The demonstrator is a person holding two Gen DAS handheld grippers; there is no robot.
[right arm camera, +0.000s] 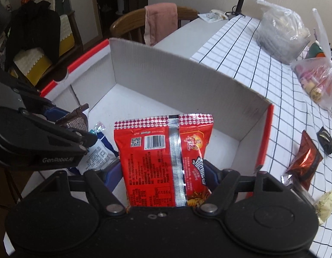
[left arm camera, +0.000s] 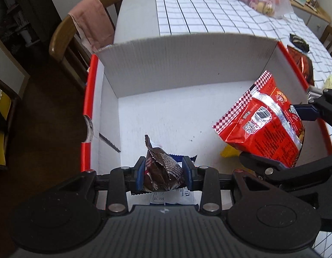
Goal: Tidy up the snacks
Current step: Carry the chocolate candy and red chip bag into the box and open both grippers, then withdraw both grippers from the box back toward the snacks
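right gripper [right arm camera: 163, 172] clamped on upright red snack bag [right arm camera: 163, 157], long axis vertical, over box [right arm camera: 176, 81]

Inside the white corrugated cardboard box with red rims [left arm camera: 187, 64], most of the floor toward its far wall lies bare, so you have open room there. Its tall far wall blocks any level pass from the checked tablecloth [left arm camera: 208, 10] side. At the box's near edge, a white and blue sachet [right arm camera: 97, 150] lies on the floor, and something yellow [left arm camera: 228, 151], perhaps another wrapper, sits near the right wall. The brown foil packet [left arm camera: 163, 172] clamped in your left gripper [left arm camera: 164, 175] and the large red foil bag [right arm camera: 163, 163] pinched in your right gripper [right arm camera: 163, 172] hang close together there, leaving a narrow gap between them.
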